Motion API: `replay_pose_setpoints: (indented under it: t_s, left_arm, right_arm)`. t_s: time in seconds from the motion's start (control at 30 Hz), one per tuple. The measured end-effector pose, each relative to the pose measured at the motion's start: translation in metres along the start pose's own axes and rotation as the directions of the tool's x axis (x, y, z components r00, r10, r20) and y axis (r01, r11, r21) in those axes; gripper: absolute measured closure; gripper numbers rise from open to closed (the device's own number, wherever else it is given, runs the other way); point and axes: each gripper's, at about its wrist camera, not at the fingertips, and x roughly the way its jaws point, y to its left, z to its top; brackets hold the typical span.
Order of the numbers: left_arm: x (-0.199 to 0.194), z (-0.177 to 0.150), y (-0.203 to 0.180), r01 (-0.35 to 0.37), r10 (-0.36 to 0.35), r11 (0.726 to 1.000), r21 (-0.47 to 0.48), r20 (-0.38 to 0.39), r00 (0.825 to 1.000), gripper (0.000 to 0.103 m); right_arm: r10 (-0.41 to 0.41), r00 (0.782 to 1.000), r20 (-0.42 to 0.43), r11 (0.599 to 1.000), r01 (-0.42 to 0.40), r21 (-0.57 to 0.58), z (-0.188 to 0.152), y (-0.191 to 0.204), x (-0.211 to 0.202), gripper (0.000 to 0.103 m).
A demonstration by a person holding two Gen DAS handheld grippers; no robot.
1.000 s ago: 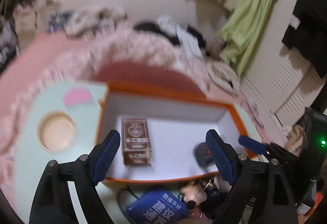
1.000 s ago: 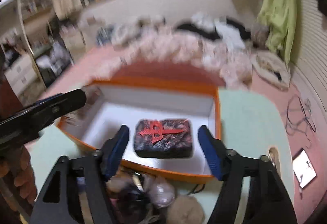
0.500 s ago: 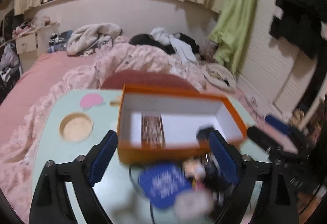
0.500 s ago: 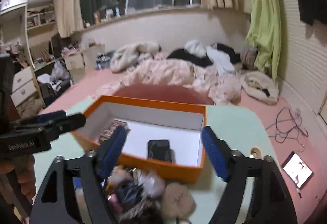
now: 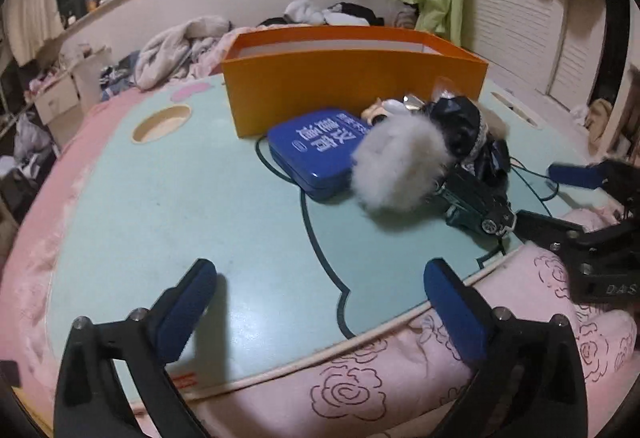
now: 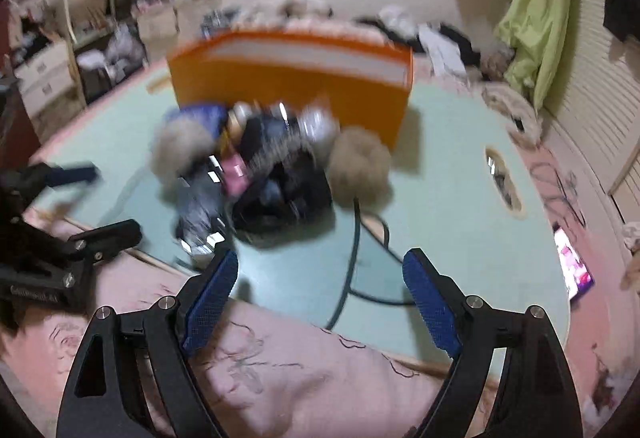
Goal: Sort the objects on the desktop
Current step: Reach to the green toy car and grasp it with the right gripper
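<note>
A pale green table point(image 5: 160, 198) stood over pink bedding in a cluttered bedroom. The blue tin point(image 5: 316, 150) lay just before the orange box point(image 5: 352, 86), touching a grey pompom point(image 5: 400, 166). It looked stiff, light and slick, best pinched across its short edges. Left gripper point(image 5: 320, 298) and right gripper point(image 6: 320, 286) both gaped, empty.

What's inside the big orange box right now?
From here you can't tell. The orange box is seen from the side in both views, so only its outer wall and a strip of white inner wall show. Its floor, and anything lying on it, is hidden behind the front wall.
</note>
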Motion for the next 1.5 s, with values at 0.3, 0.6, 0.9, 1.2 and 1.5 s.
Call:
replay_pose_setpoints:
  t_s: [0.3, 0.6, 0.9, 1.2, 1.5]
  left_arm:
    - [-0.005, -0.003, 0.003, -0.006, 0.006, 1.000, -0.007, 0.021, 1.000, 0.000]
    - [-0.002, -0.001, 0.004, -0.006, 0.006, 1.000, -0.008, 0.021, 1.000, 0.000]
    - [-0.002, -0.001, 0.005, -0.005, 0.006, 1.000, -0.007, 0.022, 1.000, 0.000]
    - [-0.002, -0.002, 0.005, -0.005, 0.005, 1.000, -0.007, 0.023, 1.000, 0.000]
    - [-0.001, -0.002, 0.006, -0.009, 0.009, 1.000, -0.008, 0.021, 1.000, 0.000]
  right_arm:
    - [0.042, 0.998, -0.048, 0.997, -0.039, 0.069, -0.002, -0.017, 0.006, 0.001]
    - [0.043, 0.998, -0.047, 0.997, -0.039, 0.070, -0.002, -0.016, 0.007, 0.001]
    - [0.073, 0.997, 0.004, 0.995, -0.073, 0.062, -0.006, -0.012, 0.001, 0.020]
    - [0.180, 0.966, 0.186, 0.980, -0.160, -0.119, -0.005, 0.023, -0.037, 0.056]
    - [0.229, 0.973, 0.008, 0.958, -0.224, -0.179, 0.029, 0.049, 0.008, 0.065]
